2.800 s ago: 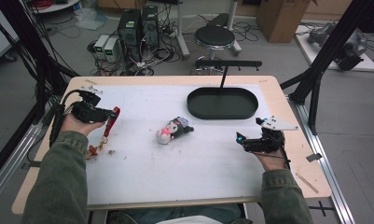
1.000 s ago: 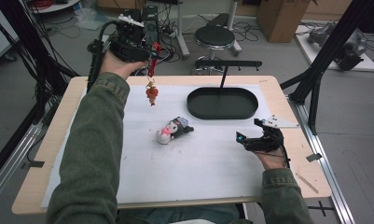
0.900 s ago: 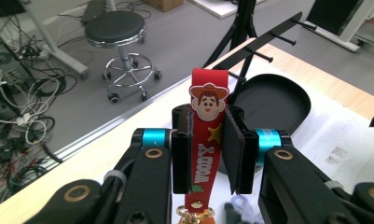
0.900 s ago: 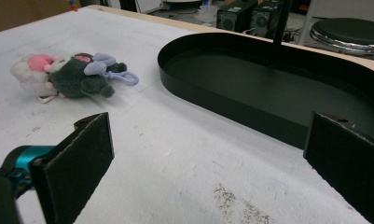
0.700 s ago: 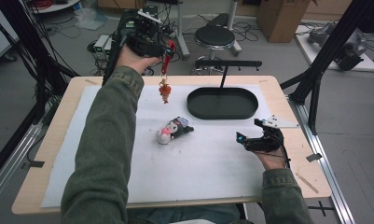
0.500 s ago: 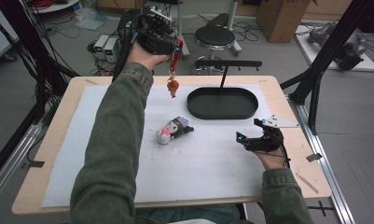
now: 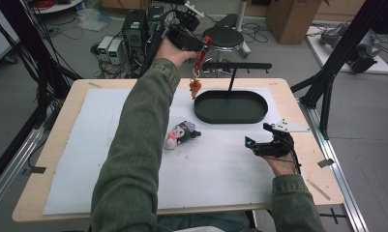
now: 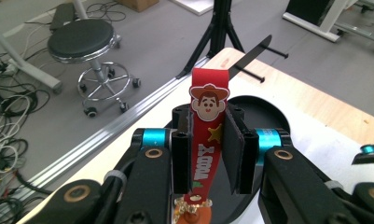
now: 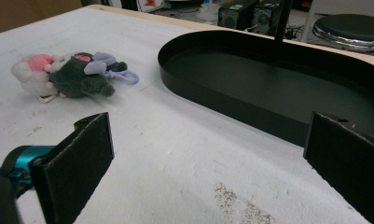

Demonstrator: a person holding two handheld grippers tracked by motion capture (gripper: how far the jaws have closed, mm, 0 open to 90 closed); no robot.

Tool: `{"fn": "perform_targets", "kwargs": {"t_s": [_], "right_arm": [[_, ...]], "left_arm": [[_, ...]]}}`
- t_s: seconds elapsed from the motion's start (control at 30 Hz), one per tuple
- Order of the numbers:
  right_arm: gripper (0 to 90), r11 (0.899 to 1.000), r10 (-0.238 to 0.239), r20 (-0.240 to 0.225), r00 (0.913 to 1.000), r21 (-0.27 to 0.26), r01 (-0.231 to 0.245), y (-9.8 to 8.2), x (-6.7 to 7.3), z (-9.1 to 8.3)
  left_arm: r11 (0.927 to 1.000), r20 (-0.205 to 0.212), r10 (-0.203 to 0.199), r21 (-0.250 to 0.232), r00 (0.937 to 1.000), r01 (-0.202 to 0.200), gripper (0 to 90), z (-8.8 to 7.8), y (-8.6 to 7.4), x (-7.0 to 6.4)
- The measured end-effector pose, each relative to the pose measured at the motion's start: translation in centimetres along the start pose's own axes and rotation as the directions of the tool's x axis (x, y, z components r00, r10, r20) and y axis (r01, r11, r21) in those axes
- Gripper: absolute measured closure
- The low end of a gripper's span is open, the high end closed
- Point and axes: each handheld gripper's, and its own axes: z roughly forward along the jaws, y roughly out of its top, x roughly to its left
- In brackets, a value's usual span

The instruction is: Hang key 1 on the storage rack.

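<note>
Overhead, the left hand-held gripper (image 7: 201, 47) pinches a red strap keychain (image 8: 207, 140), lifted beside the black oval tray (image 7: 230, 107). Meanwhile the right hand-held gripper (image 7: 259, 140) rests spread wide on the surface (image 7: 85, 145), near a plush toy (image 7: 181, 134).

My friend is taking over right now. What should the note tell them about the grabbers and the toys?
Left gripper: shut on the red cowboy strap, held up in the air near the black stand; its orange charm dangles near the left end of the black tray.
Right gripper: open, holding nothing, resting on the white mat near the tray.
Plush keychain: lying on the mat, not picked up.
Done: strap lifted. Left, probably: hang it on the stand's rod, then the plush.
</note>
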Motion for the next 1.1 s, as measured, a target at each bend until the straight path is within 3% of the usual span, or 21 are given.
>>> {"fn": "perform_targets", "kwargs": {"t_s": [0.4,0.67,1.1], "right_arm": [[0.5,1.0,-0.001,0.006,1.0,-0.007,0.001,0.0,0.0,-0.1],[0.5,1.0,0.008,0.011,0.9999,0.001,-0.008,0.0,-0.1,-0.1],[0.5,1.0,0.015,0.005,0.9999,-0.001,-0.015,0.0,-0.5,0.2]], "left_arm": [[0.999,-0.008,0.021,0.039,0.9997,-0.021,74.2,3.2,1.6,-2.4],[0.9988,-0.02,0.004,0.048,0.9998,-0.003,74.2,4.6,1.7,-1.7],[0.9992,-0.051,-0.032,0.023,0.9982,0.033,74.1,7.3,1.2,-0.3]]}}
